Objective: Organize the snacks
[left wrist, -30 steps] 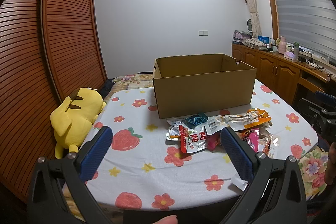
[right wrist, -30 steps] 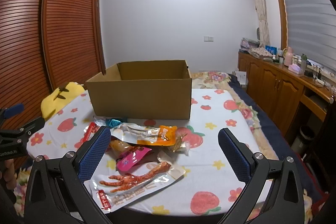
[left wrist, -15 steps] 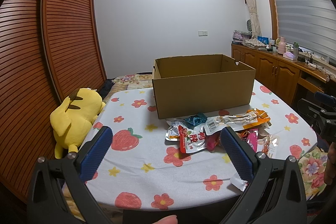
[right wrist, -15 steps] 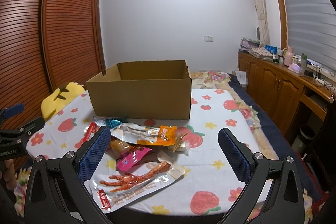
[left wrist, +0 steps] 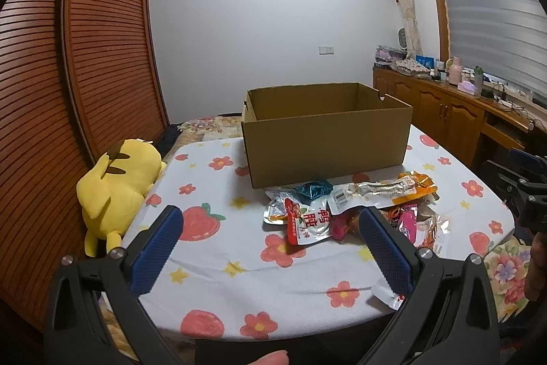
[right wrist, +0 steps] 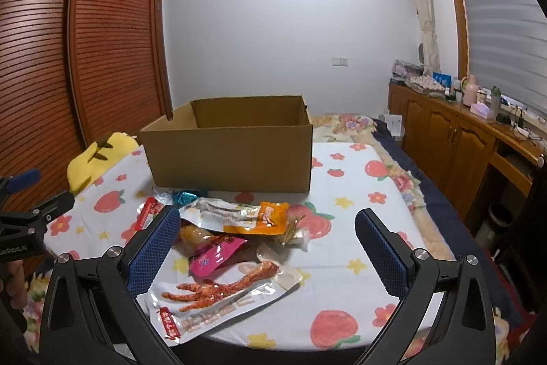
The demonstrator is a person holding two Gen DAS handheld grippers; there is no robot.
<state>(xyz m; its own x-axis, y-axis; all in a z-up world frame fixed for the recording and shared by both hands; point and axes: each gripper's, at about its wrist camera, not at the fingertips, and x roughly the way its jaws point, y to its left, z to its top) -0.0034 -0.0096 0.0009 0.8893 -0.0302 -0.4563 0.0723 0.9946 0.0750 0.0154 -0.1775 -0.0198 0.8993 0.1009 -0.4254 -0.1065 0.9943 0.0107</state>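
An open brown cardboard box point(left wrist: 328, 146) point(right wrist: 232, 156) stands on a table covered with a strawberry-print cloth point(left wrist: 218, 221) point(right wrist: 362, 221). In front of it lies a heap of snack packets: a red-and-white pouch point(left wrist: 306, 224), a teal packet point(left wrist: 314, 188), an orange-and-clear pouch point(left wrist: 383, 190) point(right wrist: 239, 216), a pink packet point(right wrist: 215, 257) and a clear chicken-foot pack point(right wrist: 218, 295). My left gripper point(left wrist: 270, 228) hovers open over the table's near edge, left of the heap. My right gripper point(right wrist: 266, 230) hangs open just above the heap, holding nothing.
A yellow plush toy point(left wrist: 116, 183) lies at the table's left side against the slatted wooden wardrobe point(left wrist: 78, 84). Wooden cabinets point(right wrist: 454, 139) with bottles run along the right wall. A bed with floral bedding point(right wrist: 345, 122) lies behind the table.
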